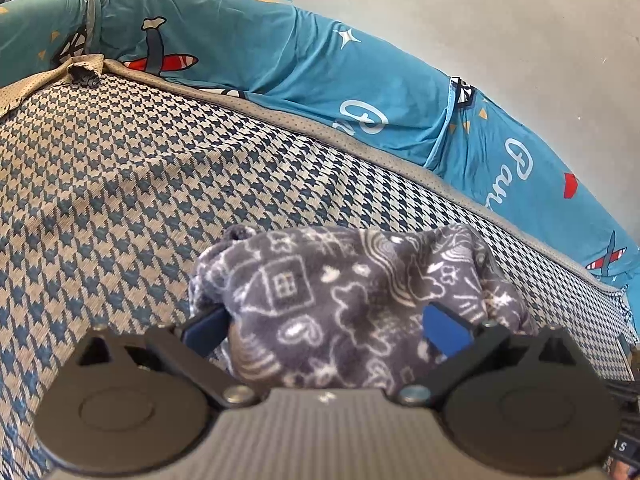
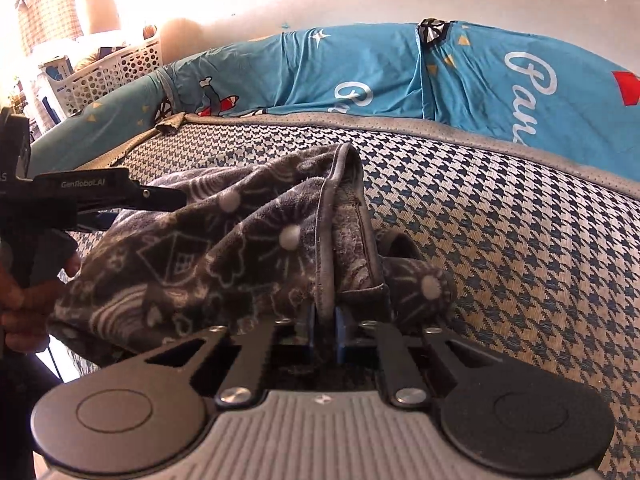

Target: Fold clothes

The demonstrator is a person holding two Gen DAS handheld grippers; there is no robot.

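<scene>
A grey fleece garment (image 1: 340,300) with white doodle print and white snap buttons lies bunched on a blue-and-cream houndstooth mat (image 1: 120,180). My left gripper (image 1: 324,320) holds a thick wad of it, the blue pads (image 1: 444,328) pressing in from both sides with the jaws wide apart. In the right wrist view the garment (image 2: 240,256) hangs between both grippers. My right gripper (image 2: 325,320) is shut on its bound edge, pads nearly touching. The left gripper (image 2: 160,204) reaches in from the left, held by a person's hand (image 2: 16,300).
A teal printed sheet (image 1: 280,60) with planes and white lettering bulges along the mat's far edge, also the teal sheet (image 2: 400,72) in the right wrist view. A white perforated basket (image 2: 116,68) stands at the far left. A pale wall rises behind.
</scene>
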